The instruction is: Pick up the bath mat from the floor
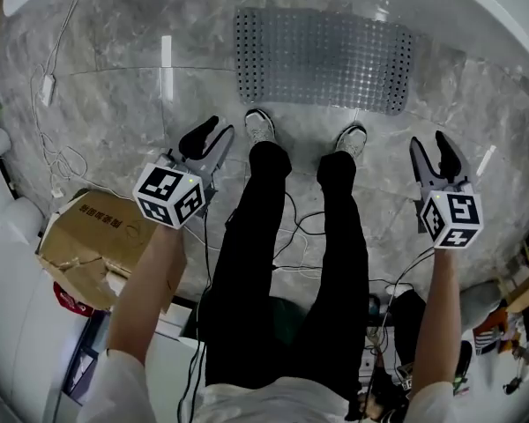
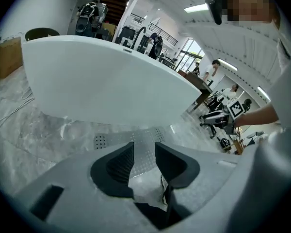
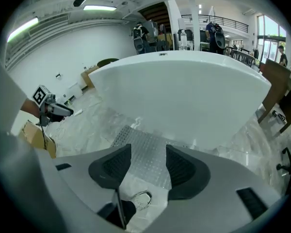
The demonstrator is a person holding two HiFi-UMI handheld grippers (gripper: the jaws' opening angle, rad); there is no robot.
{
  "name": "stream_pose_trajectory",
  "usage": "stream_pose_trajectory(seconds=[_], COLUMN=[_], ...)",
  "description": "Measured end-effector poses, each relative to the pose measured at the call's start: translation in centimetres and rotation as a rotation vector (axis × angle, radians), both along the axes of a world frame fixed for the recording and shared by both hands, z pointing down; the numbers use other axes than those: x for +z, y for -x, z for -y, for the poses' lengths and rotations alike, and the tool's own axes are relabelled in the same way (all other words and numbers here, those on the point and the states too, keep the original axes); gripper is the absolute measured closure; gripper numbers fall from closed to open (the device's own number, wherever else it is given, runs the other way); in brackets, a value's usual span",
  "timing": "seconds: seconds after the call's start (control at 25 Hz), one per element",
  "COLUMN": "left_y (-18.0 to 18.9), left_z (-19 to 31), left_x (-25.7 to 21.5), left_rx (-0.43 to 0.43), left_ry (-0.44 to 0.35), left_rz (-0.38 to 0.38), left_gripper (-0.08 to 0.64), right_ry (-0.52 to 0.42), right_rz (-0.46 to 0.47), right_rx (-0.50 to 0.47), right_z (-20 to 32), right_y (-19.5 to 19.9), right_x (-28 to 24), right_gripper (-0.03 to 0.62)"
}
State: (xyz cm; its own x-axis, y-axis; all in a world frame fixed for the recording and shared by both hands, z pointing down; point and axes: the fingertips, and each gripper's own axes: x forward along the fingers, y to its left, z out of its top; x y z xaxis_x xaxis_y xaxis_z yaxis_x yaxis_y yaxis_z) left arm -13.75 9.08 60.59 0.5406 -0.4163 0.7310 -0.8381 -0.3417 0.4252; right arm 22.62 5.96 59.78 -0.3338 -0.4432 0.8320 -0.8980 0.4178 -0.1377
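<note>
The bath mat (image 1: 324,58), grey and see-through with rows of small holes, lies flat on the marble floor against the bathtub, just beyond the person's shoes (image 1: 260,126). My left gripper (image 1: 213,132) hovers left of the legs, short of the mat's near left corner, open and with nothing in it. My right gripper (image 1: 430,144) hangs at the right, short of the mat's near right corner, open wider and also holding nothing. In the left gripper view the mat (image 2: 104,141) shows past the parted jaws (image 2: 144,152). The right gripper view shows the mat (image 3: 140,147) between its jaws (image 3: 148,154).
A white bathtub (image 1: 489,3) curves along the far side of the mat. At the left lie a torn cardboard box (image 1: 93,236) and a white cable (image 1: 53,144). Black cables (image 1: 304,227) trail on the floor behind the person's legs. Clutter sits at the lower right.
</note>
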Motion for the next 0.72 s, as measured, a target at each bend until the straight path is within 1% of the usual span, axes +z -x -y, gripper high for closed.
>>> stream_pose_trajectory(seconds=[0.16, 0.24, 0.32, 0.4, 0.6, 0.72], left_y=[1.7, 2.4, 2.8, 3.3, 5.3, 6.4], left_z=[-0.2, -0.7, -1.1, -1.1, -0.4, 0.3], left_x=[7.1, 10.9, 14.7, 18.1, 25.1, 29.4], left_rx=[-0.040, -0.030, -0.009, -0.008, -0.065, -0.097], left_ry=[0.062, 0.107, 0.147, 0.173, 0.204, 0.208], left_rz=[0.048, 0.085, 0.115, 0.137, 0.180, 0.196], left_gripper=[0.413, 0.410, 0.390, 0.370, 0.350, 0.342], right_ry=[0.039, 0.052, 0.068, 0.087, 0.124, 0.150], right_rz=[-0.068, -0.088, -0.110, -0.136, -0.211, -0.247], right_rx=[-0.039, -0.043, -0.046, -0.054, -0.117, -0.126], right_z=[0.6, 1.3, 2.0, 2.6, 3.1, 3.5], right_y=[-1.3, -1.7, -2.4, -3.1, -4.6, -6.3], right_x=[6.7, 9.7, 12.8, 16.1, 23.6, 28.0], right_gripper=[0.400, 0.399, 0.391, 0.382, 0.365, 0.362])
